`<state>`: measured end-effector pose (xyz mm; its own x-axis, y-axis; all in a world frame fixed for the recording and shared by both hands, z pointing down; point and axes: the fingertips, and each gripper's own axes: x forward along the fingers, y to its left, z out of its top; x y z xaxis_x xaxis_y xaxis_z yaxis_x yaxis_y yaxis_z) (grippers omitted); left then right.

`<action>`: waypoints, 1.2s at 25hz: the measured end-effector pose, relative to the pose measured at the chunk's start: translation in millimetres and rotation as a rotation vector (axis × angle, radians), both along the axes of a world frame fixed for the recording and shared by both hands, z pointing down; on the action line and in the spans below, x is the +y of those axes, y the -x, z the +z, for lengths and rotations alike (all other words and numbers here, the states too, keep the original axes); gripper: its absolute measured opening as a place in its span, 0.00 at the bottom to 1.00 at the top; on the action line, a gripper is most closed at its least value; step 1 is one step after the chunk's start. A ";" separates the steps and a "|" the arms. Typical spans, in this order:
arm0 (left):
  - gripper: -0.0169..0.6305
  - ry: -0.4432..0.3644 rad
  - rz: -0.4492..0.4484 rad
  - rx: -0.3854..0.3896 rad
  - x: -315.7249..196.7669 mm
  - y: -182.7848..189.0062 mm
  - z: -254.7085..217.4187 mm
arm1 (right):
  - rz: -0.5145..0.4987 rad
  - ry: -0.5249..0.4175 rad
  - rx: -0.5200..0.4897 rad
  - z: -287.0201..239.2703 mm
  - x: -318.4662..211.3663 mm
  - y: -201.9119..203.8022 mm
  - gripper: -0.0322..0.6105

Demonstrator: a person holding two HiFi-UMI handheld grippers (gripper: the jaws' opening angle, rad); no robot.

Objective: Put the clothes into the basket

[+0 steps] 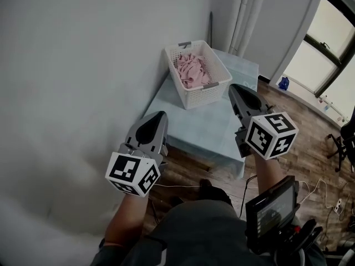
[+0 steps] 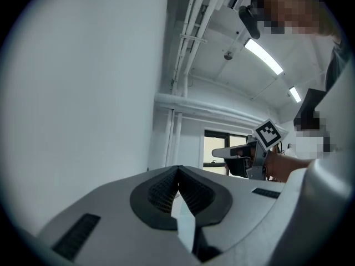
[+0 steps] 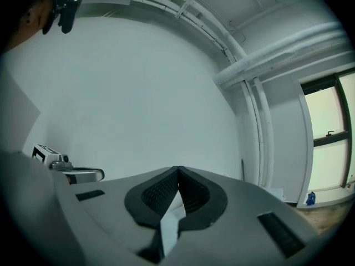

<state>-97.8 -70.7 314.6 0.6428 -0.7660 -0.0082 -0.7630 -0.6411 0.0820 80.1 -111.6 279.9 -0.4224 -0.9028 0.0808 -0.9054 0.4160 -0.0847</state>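
Pink clothes [image 1: 190, 71] lie in white basket [image 1: 195, 100] on table [image 1: 213, 132]; left gripper [image 1: 160, 115] and right gripper [image 1: 235, 88], both closed and empty, are held well clear, so loading appears complete and nothing seems left to fetch.

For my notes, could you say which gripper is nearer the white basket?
The right gripper: its tip shows beside the basket, while the left gripper hangs back at the table edge.

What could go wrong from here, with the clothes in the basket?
The basket sits right at the table edge nearest the wall, so a nudge might tip it off. Loose cables lie on the floor at the right; a step back could snag them.
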 end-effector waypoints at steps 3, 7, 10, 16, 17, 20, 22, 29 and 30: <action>0.04 -0.010 -0.017 -0.016 -0.9 -8.0 -12.0 | -0.008 -0.023 -0.032 -11.7 4.2 -8.5 0.07; 0.04 0.009 -0.044 -0.038 -7.9 -27.6 -32.3 | -0.016 0.018 -0.095 -24.0 -3.6 -34.8 0.07; 0.04 0.000 -0.066 -0.041 -3.8 -30.1 -28.4 | -0.036 0.020 -0.079 -14.5 4.3 -38.7 0.07; 0.04 -0.005 -0.086 -0.035 4.9 -43.9 -16.3 | -0.057 0.015 -0.087 -3.1 13.9 -51.2 0.07; 0.04 -0.005 -0.092 -0.033 5.5 -43.9 -13.8 | -0.060 0.012 -0.088 -1.9 15.3 -52.0 0.07; 0.04 -0.006 -0.103 -0.031 6.9 -43.2 -9.9 | -0.065 0.004 -0.081 0.4 19.3 -52.2 0.07; 0.04 -0.011 -0.107 -0.032 6.5 -43.3 -10.2 | -0.068 -0.001 -0.079 0.7 19.8 -51.9 0.07; 0.04 -0.007 -0.111 -0.025 9.4 -45.8 -3.0 | -0.058 -0.006 -0.085 6.9 23.0 -60.0 0.07; 0.04 -0.005 -0.109 -0.024 9.5 -46.6 -2.2 | -0.058 -0.006 -0.084 7.3 23.1 -60.8 0.07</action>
